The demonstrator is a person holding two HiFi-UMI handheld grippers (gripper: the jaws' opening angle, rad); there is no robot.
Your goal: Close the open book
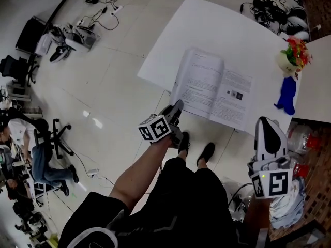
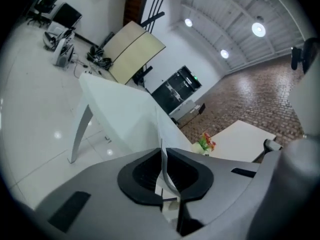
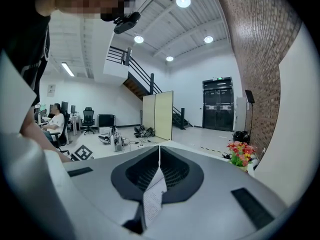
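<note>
Glossy white hall floor below, with a white table (image 1: 170, 35) bearing the open book (image 1: 214, 89), spread flat at its near edge. Grips the left-hand leaf (image 2: 164, 168) thinly with the left gripper (image 1: 176, 109), jaws closed on paper. Holds the right gripper (image 1: 265, 124) beside the book's right corner, shut on a printed sheet (image 3: 152, 199), possibly a page. Should sweep left in an arc over the spine, slowly, without creasing; likely needs the cover, not one leaf.

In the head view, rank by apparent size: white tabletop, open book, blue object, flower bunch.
1. White rectangular tabletop
2. Open printed paper book
3. Blue glossy object and red-and-yellow flower bunch: about alike, left unranked.
</note>
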